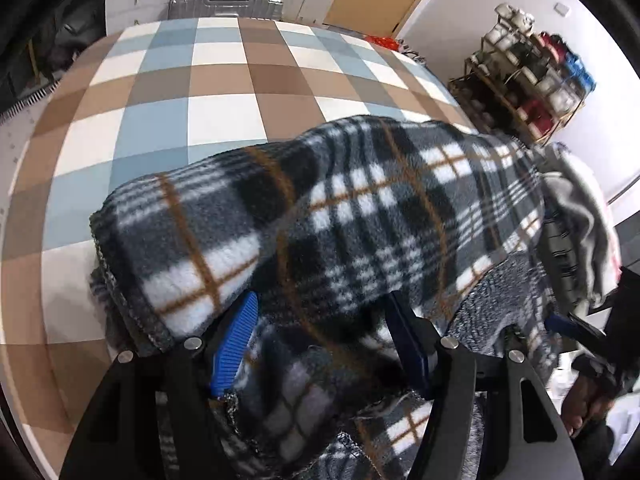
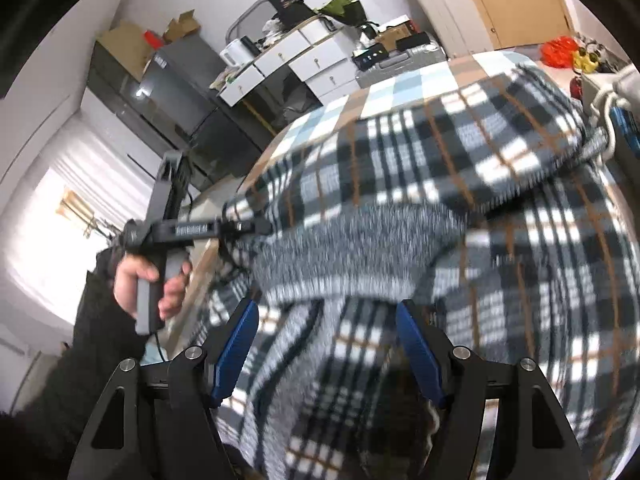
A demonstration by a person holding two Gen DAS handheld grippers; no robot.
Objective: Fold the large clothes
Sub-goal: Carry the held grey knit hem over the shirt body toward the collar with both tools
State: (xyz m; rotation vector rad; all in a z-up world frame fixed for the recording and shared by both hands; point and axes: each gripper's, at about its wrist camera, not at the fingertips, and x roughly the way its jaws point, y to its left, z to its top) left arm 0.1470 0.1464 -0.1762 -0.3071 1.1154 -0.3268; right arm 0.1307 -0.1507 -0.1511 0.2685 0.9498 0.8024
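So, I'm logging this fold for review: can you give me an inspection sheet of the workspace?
Surface: checked blue, brown and white cover.
Job's things: plaid fleece garment, bunched in thick folds.
Clutter: grey cloth beside the garment.
Grippers: left gripper and right gripper both open, fleece between the fingers.
Cables: one thin cable below the left hand.
Surroundings: silver suitcase, white drawers, stocked rack.

The plaid garment (image 1: 360,208) lies on the checked bedcover (image 1: 180,92).
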